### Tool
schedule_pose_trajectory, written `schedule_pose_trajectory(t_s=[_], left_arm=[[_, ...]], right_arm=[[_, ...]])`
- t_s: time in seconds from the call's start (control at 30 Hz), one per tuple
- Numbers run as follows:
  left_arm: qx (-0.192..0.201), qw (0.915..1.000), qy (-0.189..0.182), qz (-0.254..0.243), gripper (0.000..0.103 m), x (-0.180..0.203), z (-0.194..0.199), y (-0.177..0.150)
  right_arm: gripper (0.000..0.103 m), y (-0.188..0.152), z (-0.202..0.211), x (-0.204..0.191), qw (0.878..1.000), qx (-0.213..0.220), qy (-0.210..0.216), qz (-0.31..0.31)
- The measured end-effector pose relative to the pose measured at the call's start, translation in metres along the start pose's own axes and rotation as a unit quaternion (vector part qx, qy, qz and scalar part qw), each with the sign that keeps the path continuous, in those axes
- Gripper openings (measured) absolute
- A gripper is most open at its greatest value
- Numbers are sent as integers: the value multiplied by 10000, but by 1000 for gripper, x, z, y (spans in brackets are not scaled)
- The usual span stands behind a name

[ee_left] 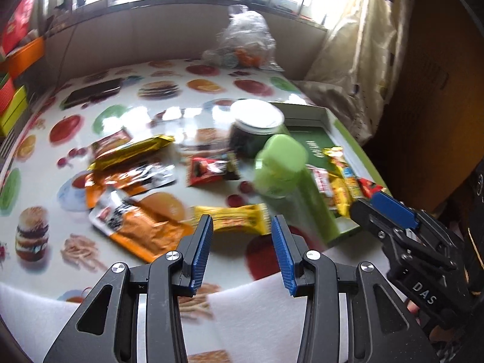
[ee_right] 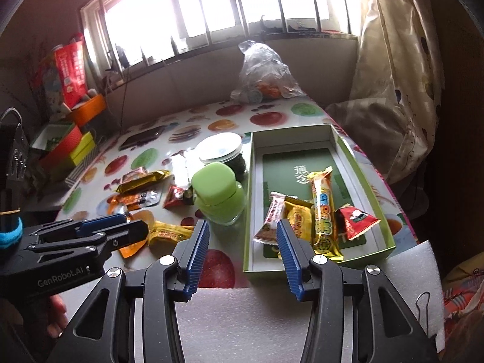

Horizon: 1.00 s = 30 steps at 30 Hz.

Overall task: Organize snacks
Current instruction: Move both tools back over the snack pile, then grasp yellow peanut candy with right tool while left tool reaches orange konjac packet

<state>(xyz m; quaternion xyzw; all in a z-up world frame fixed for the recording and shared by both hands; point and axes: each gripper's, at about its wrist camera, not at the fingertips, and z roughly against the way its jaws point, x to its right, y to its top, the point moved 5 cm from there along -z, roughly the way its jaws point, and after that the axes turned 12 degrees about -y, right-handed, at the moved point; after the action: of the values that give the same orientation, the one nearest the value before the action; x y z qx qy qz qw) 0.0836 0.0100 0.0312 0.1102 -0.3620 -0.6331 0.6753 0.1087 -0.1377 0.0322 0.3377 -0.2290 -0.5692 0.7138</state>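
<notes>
Loose snack packets lie on the fruit-print table [ee_left: 127,115]: a yellow bar [ee_left: 239,219], orange pouches [ee_left: 142,227], a red packet [ee_left: 208,171] and a gold bar [ee_left: 133,151]. My left gripper [ee_left: 242,233] is open and empty just short of the yellow bar. A green-edged box [ee_right: 348,148] holds several packets, among them a long yellow bar [ee_right: 323,208] and a red packet [ee_right: 357,217]. My right gripper [ee_right: 242,242] is open and empty at the box's near left corner. The left gripper also shows in the right wrist view [ee_right: 121,227].
A green-lidded jar [ee_right: 217,193] and a white-lidded jar [ee_right: 222,148] stand left of the box. A clear plastic bag [ee_right: 263,72] sits at the far edge. Coloured boxes [ee_right: 72,148] are stacked at the left. White foam [ee_right: 272,317] covers the near edge. A curtain [ee_right: 399,90] hangs at right.
</notes>
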Motion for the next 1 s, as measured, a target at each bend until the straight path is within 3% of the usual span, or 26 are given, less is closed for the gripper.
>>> schedule_pose_trajectory(t_s=[0.3,0.43,0.73,1.0], left_arm=[[-54,9966,489,664,42,-71,7,-18],[-47,9952,550,802,42,-86,8,-21],[-227,9931,468,1053,42,-106,-1,-26],[-276,9889,368,1413,42,-126,-11,-22]], right_arm=[[46,-10,-25,-45,9975,-325,367,506],[47,-10,-40,-66,9937,-439,467,922],[52,-18,-65,-103,9771,-513,453,2014],[54,-23,-87,-116,9706,-819,467,2216]])
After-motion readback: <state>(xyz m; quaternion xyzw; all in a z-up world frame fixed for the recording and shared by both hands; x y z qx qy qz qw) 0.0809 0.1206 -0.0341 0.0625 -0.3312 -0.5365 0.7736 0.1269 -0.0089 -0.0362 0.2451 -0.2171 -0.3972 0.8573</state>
